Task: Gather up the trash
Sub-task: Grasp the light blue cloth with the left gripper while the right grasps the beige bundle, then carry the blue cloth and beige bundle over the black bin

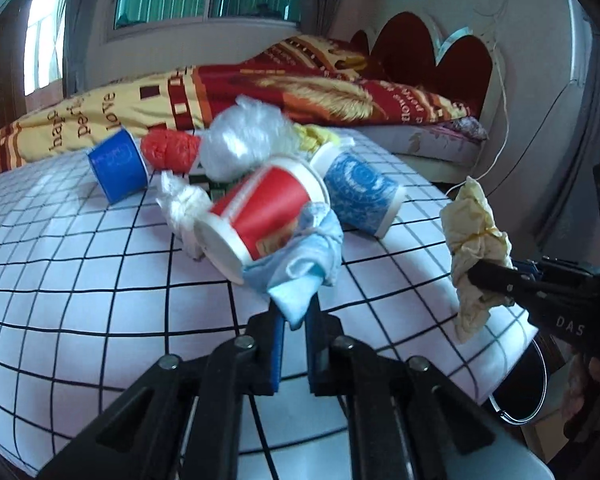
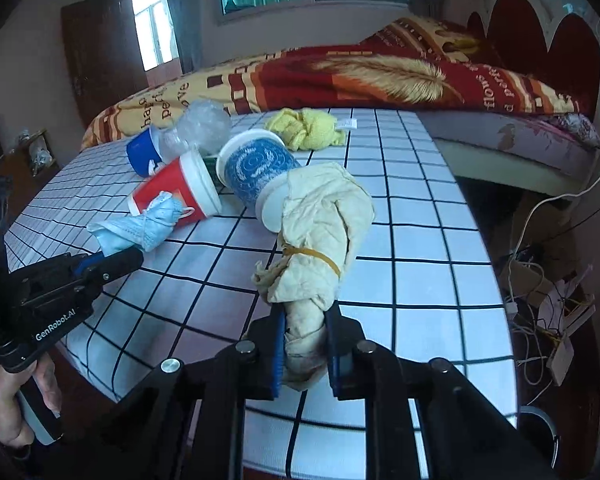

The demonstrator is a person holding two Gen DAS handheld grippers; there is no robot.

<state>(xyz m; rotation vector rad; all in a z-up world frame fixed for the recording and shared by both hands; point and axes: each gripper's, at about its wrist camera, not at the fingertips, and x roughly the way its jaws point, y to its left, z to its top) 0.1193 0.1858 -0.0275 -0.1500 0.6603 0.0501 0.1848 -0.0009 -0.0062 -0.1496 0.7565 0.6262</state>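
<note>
The left gripper (image 1: 295, 322) is clamped on a crumpled blue face mask (image 1: 300, 276), and the right gripper (image 2: 303, 354) pinches a cream rag (image 2: 320, 240) bound with a rubber band. Beyond them, on the checked tablecloth (image 2: 420, 240), lie a red cup (image 1: 260, 212), two blue cups, a clear plastic bag (image 1: 244, 140) and a yellow cloth (image 2: 306, 128).

Left gripper (image 1: 294, 320) clamped on a crumpled blue face mask (image 1: 300, 276), which touches the tipped red cup (image 1: 256, 216) on the checked table (image 1: 100, 280). At three o'clock, the right gripper (image 1: 488, 276) grips a cream rag (image 1: 476, 248). Bin rim (image 1: 528, 392) at four o'clock, below the table edge.
</note>
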